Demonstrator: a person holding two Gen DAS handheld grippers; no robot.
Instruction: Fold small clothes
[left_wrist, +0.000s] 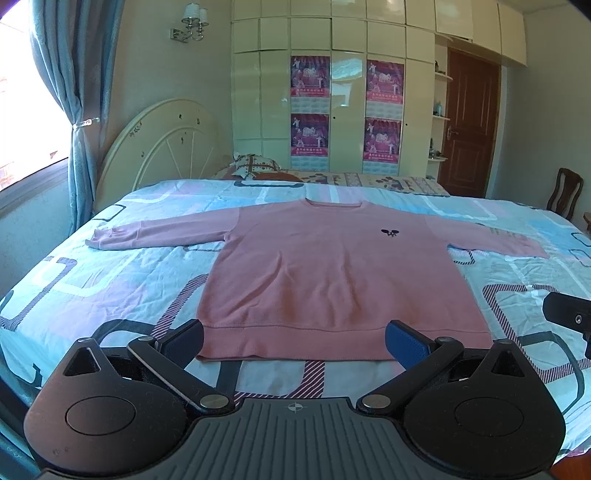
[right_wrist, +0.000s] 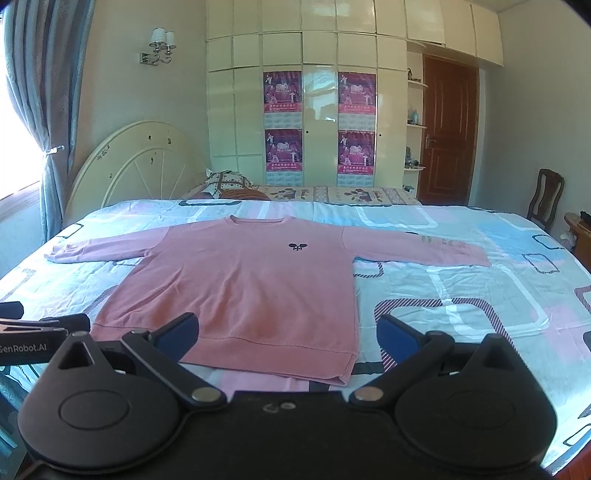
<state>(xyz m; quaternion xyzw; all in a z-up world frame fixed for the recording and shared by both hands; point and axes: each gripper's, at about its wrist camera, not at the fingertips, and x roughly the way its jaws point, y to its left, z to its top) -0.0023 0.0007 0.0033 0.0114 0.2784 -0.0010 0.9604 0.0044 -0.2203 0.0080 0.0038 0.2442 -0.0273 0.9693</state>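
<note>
On the bed (left_wrist: 110, 266), we are seeing the pink sweater (left_wrist: 332, 273) lying flat, sleeves spread wide. Just before its hem, we are holding the left tool (left_wrist: 294, 341) and right tool (right_wrist: 288, 332), fingers apart, gripping nothing.

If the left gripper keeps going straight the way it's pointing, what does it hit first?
Most likely the pink sweater: the open left gripper points at its ribbed hem, flat on the bed. Its height above the cloth is unclear.
</note>
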